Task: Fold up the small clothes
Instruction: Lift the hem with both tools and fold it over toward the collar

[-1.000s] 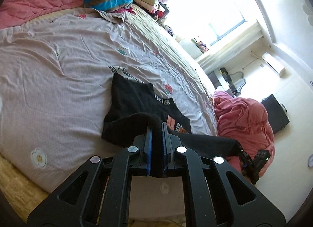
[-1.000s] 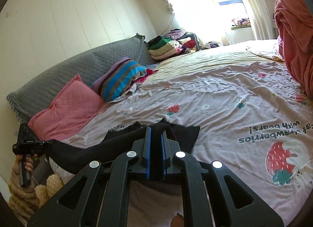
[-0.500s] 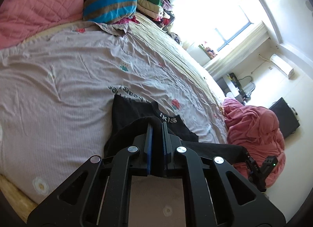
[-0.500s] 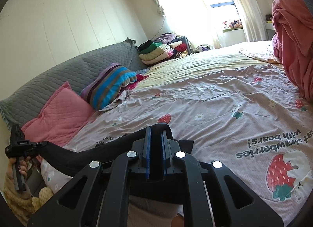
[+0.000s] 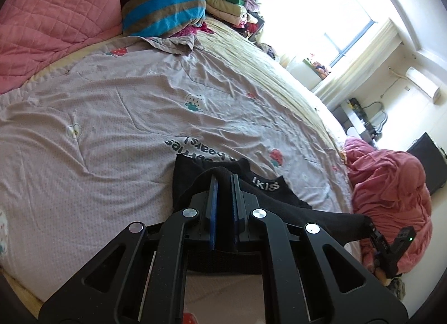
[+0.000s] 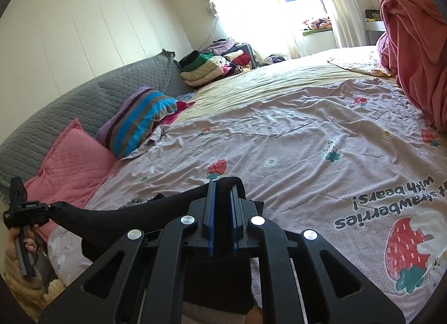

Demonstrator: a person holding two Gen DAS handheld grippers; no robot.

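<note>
A small black garment (image 5: pixel 259 187) with white lettering on its band lies on the pink strawberry-print bed sheet (image 5: pixel 111 128). My left gripper (image 5: pixel 223 178) is shut on one black edge of it, lifted just above the sheet. My right gripper (image 6: pixel 223 184) is shut on the opposite edge (image 6: pixel 111 215). The cloth stretches taut between the two grippers. The right gripper also shows in the left wrist view (image 5: pixel 391 248), and the left gripper shows in the right wrist view (image 6: pixel 22 209).
A pink cushion (image 5: pixel 50 16) and a striped pillow (image 5: pixel 162 8) lie at the bed head, with a grey headboard (image 6: pixel 83 100) behind. A pile of folded clothes (image 6: pixel 215 66) sits by the window. A pink blanket heap (image 5: pixel 391 192) lies at the right.
Both grippers have moved forward over the bed with the black garment, carrying the held edge farther over the part lying on the sheet. Both stay shut.
</note>
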